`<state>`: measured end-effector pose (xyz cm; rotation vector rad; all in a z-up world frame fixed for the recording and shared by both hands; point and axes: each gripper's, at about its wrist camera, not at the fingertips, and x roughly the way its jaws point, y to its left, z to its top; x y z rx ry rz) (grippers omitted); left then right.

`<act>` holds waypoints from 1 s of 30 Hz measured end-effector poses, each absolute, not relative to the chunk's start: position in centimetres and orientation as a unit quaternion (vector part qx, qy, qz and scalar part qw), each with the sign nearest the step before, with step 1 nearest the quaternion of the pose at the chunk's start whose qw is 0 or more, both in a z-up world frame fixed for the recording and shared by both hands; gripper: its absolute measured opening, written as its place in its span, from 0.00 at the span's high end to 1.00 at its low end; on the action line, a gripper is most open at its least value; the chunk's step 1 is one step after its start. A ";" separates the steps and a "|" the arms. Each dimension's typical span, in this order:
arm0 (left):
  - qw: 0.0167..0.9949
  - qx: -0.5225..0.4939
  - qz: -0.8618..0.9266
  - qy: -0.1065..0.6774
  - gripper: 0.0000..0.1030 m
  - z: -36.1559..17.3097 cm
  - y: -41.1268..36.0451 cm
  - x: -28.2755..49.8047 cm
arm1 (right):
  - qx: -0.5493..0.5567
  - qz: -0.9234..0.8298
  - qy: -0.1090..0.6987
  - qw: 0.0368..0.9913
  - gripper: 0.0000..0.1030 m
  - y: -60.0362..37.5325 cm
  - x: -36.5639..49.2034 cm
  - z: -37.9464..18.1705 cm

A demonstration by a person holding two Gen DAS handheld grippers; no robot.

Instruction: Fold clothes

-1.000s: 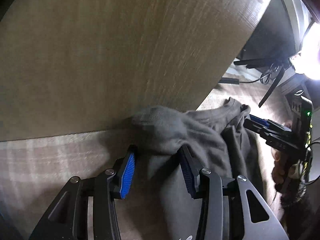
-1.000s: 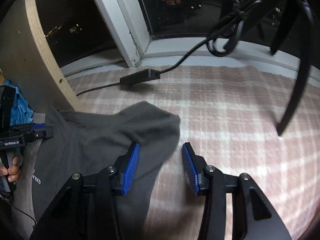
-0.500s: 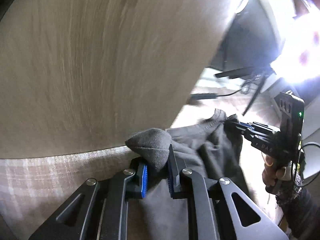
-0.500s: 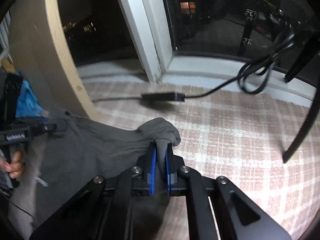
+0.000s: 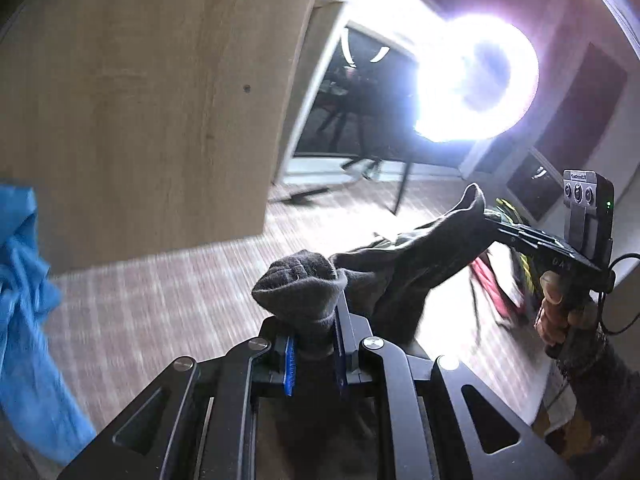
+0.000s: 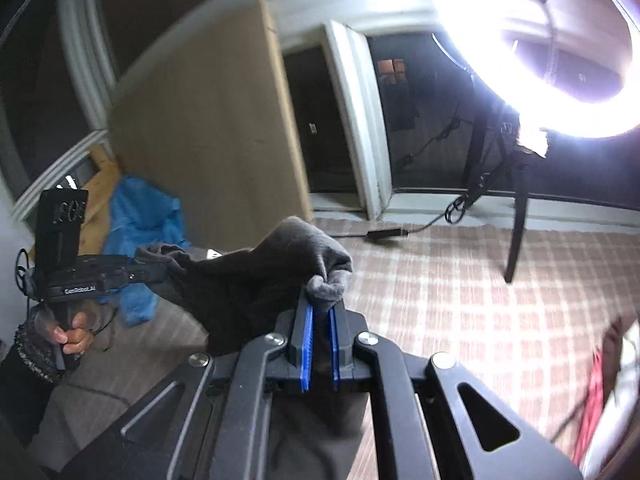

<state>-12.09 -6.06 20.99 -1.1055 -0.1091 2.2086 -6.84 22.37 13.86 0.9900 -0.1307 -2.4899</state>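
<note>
floor: pink-and-white plaid covering [image 6: 480,300], lower half | board: tan wood panel [image 5: 140,100] upright, upper left | light: ring lamp [image 6: 560,40] blazing upper right, on dark stand [image 6: 516,216] | window: dark glass [image 6: 432,120], white frame [image 6: 360,128], centre | cable [image 6: 420,228] along sill
</note>
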 end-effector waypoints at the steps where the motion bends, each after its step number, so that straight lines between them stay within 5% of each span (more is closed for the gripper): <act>1: 0.331 -0.422 0.843 -0.041 0.87 21.0 -6.4 -10.6 | 0.358 -0.904 -0.046 0.227 0.93 22.4 -5.0 14.0; 12: 0.343 -0.494 0.796 -0.063 0.91 13.9 -8.1 1.9 | 0.423 -0.889 -0.053 0.171 0.94 23.3 9.8 6.7; 20: 0.330 -0.570 0.752 0.009 0.77 10.1 -9.0 10.0 | 0.540 -0.830 0.023 0.133 0.89 24.8 16.0 0.8; 22: 0.321 -0.560 0.764 0.006 0.69 11.3 -9.6 10.3 | 0.537 -0.833 0.020 0.134 0.81 25.0 16.3 1.1; 24: 0.312 -0.537 0.784 0.016 0.63 12.3 -9.5 10.3 | 0.531 -0.836 0.024 0.140 0.61 24.5 16.1 1.5; 30: 0.319 -0.527 0.787 0.026 0.63 11.5 -6.9 9.4 | 0.511 -0.844 0.036 0.157 0.60 23.2 15.3 2.6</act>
